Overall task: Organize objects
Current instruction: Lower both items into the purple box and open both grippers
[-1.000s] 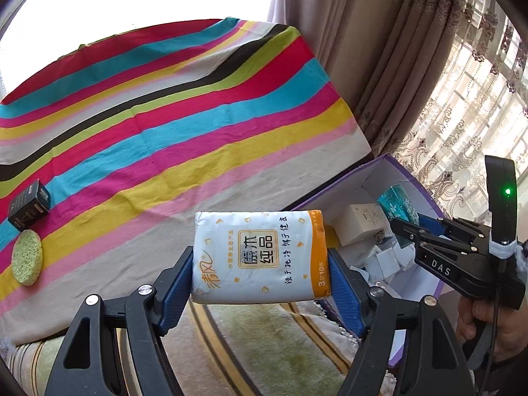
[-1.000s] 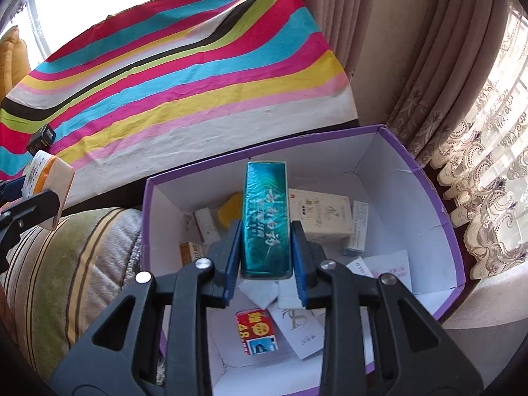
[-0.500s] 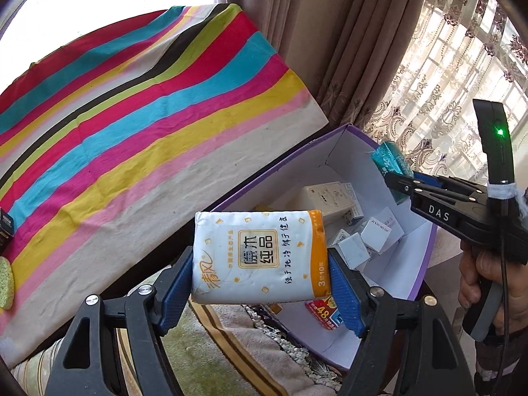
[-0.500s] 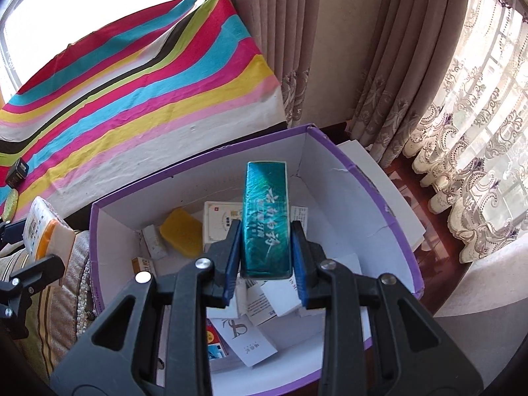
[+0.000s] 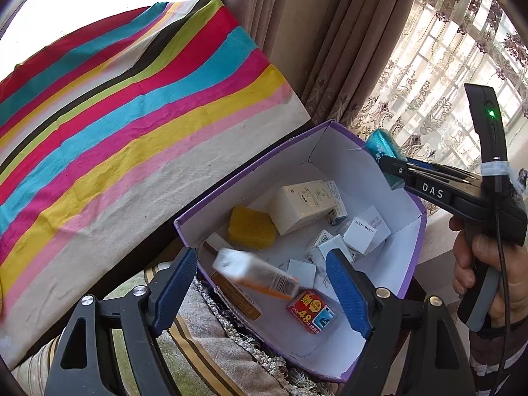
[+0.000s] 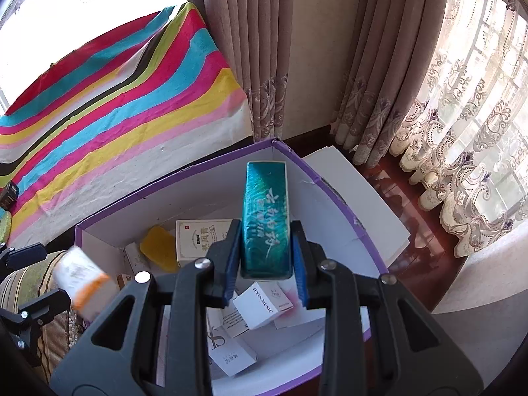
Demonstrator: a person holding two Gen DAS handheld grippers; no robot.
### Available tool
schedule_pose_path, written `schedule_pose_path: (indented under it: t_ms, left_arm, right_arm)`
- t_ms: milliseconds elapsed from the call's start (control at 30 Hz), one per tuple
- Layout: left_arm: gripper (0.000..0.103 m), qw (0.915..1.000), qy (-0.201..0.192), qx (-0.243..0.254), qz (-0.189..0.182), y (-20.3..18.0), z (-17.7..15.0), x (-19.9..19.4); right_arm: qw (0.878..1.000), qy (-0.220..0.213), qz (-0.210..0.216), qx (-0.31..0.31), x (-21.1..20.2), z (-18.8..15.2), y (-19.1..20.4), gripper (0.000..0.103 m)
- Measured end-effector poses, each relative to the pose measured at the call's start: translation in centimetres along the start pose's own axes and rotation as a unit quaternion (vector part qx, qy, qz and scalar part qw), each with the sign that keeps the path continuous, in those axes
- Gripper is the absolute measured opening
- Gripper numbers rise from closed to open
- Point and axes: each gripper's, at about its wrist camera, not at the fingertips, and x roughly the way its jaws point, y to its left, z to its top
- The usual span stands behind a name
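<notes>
The white and orange tissue pack (image 5: 254,274) is blurred and tilted, loose between the blue pads of my left gripper (image 5: 260,259), whose jaws are opening over the purple box (image 5: 250,171). Neither pad touches it. In the right wrist view the same tissue pack (image 6: 79,275) shows blurred beside the left gripper (image 6: 29,277) at the purple box's (image 6: 184,171) left rim. My right gripper (image 6: 265,227) is shut on an upright teal box (image 6: 264,194) above the purple box. From the left wrist, that right gripper (image 5: 392,165) and teal box (image 5: 382,143) hover at the far rim.
Inside the purple box lie a yellow sponge (image 5: 252,227), several white cartons (image 5: 300,204) and a red packet (image 5: 310,310). A striped cloth (image 5: 132,125) covers the table beyond. Curtains (image 6: 330,66) hang behind, a cushion (image 5: 214,346) sits in front, and a white board (image 6: 356,191) lies at the right.
The left jaws have spread and let go of the tissue pack, which now drops tilted toward the box. Both grippers have shifted further over the purple box. The right still holds the teal box.
</notes>
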Motion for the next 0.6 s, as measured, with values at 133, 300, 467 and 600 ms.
schedule_pose_path:
  t_ms: [133, 300, 467, 600]
  left_arm:
    - [0.082, 0.9999, -0.003, -0.010, -0.003, 0.3, -0.1, -0.3]
    - [0.082, 0.9999, -0.006, -0.015, -0.004, 0.6, -0.1, -0.6]
    - [0.082, 0.9997, -0.012, -0.023, -0.002, 1.2, -0.2, -1.2]
    - [0.082, 0.9993, -0.017, -0.033, 0.001, 2.1, -0.4, -1.8]
  right_arm:
    - [1.000, 0.004, -0.002, 0.003, 0.0, 0.0, 0.0, 0.033]
    - [1.000, 0.004, -0.003, 0.001, -0.3, 0.0, 0.3, 0.037]
    - [1.000, 0.002, 0.003, -0.011, -0.7, 0.2, 1.6, 0.043]
    - [1.000, -0.001, 0.007, -0.020, -0.9, 0.2, 2.9, 0.048]
